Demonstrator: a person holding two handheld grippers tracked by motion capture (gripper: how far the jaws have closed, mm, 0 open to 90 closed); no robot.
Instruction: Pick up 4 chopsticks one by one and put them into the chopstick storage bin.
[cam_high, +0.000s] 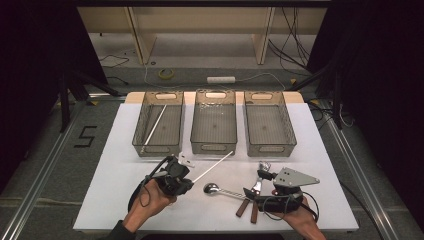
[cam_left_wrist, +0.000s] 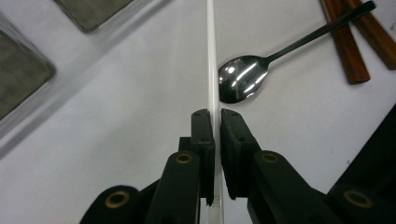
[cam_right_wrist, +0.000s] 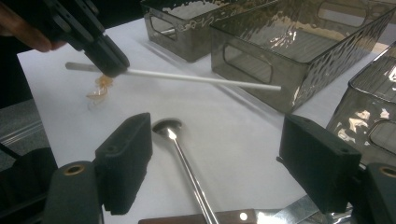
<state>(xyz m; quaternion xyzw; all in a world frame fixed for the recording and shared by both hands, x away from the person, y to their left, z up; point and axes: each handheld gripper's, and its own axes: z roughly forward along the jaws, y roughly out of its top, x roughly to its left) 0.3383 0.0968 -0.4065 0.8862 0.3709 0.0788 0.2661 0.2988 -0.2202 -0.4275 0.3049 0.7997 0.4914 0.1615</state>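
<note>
A white table (cam_high: 125, 200) carries a sorting job that looks barely under way. Three smoked-plastic bins stand in a row along its far side: the left bin (cam_high: 159, 150) already holds one white stick (cam_high: 154, 128), laid slantwise on its floor, while the middle bin (cam_high: 214, 148) and the right bin (cam_high: 270, 148) appear to hold nothing.

On the near half of the table, the left gripper (cam_high: 189, 181) has its fingers (cam_left_wrist: 204, 140) pinched almost fully together on a second white stick (cam_high: 214, 166), gripping it near one end so that the long free end points away toward the near wall of the middle bin. The right gripper view shows this stick carried level, clear of the table and just short of the bins. By the look of it, the stick is bound for the left bin beside its twin, but it is not yet over any bin.

The right gripper (cam_high: 257, 192) rests low at the near right of the table, its fingers (cam_right_wrist: 126, 161) spread wide and holding nothing, with the handle of a steel spoon (cam_high: 220, 190) running up between them.

What is left, as a judgement: the held stick has to be dropped in, and the spoon, a tool with two reddish wooden handles (cam_high: 248, 207) and a metal piece (cam_high: 263, 166) beyond it all lie unsorted on the table. A small scrap of clear wrapper (cam_right_wrist: 99, 91) sits under the left gripper.
</note>
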